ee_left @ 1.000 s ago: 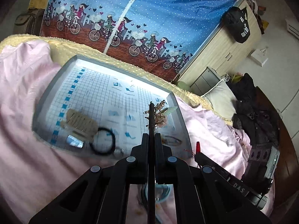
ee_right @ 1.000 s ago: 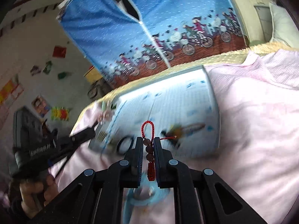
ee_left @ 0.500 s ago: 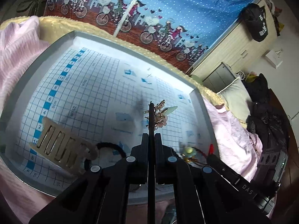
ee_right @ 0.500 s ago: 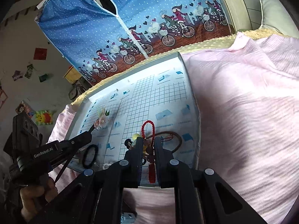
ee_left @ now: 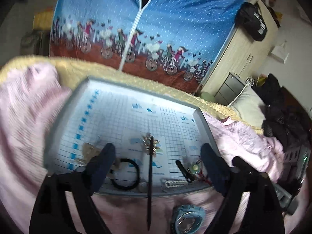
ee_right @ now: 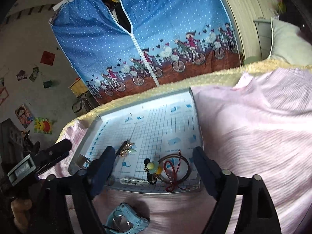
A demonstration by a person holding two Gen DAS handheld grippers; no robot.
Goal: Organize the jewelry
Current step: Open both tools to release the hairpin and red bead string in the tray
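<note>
The hairpin (ee_left: 149,167) lies lengthwise between the spread fingers of the left gripper (ee_left: 156,152), its flowered end pointing away over the gridded tray (ee_left: 206,124) on a pink bedsheet (ee_left: 23,117), while the right gripper (ee_right: 152,156) also gapes before a blue wardrobe cover (ee_right: 156,29).

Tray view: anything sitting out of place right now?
Yes. The hair stick lies across the tray's near rim, ornament end inside, point out on the pink bedding. A light-blue watch sits outside the tray too. Both grippers are open.
</note>
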